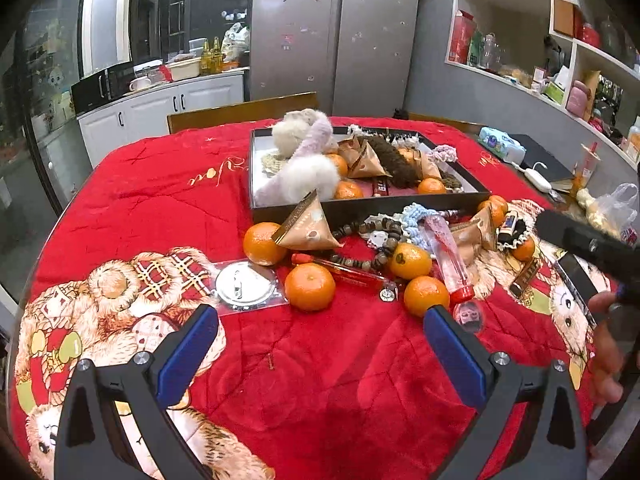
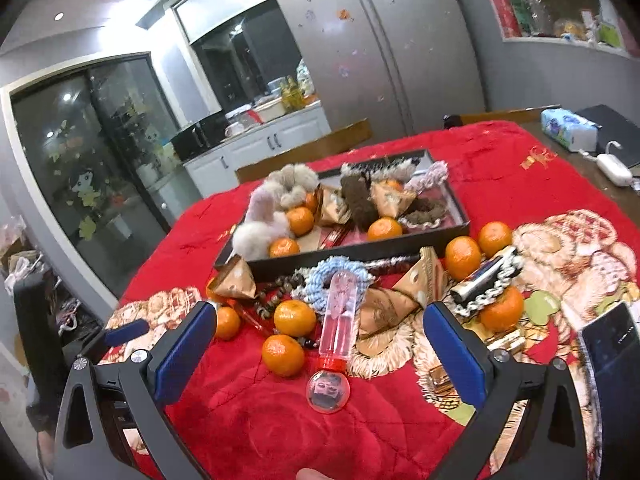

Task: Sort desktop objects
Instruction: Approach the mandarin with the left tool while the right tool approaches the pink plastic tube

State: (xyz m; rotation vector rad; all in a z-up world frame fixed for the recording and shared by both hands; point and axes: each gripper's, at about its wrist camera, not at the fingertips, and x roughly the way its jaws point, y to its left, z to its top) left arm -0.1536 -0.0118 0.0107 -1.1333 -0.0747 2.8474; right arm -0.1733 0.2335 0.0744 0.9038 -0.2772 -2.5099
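Note:
A black tray on the red blanket holds fluffy scrunchies, tangerines and tan pyramid packets. In front of it lie loose tangerines, a pyramid packet, a bead bracelet, a light blue scrunchie, a clear pink bottle, and a round badge. My left gripper hovers open over the blanket just short of the tangerines. My right gripper is open too, with the pink bottle lying between its fingers' line of sight.
A dark phone lies at the right edge. A tissue pack, white charger and laptop sit on bare table beyond the blanket. Wooden chairs stand behind the table. A hand holds the right tool.

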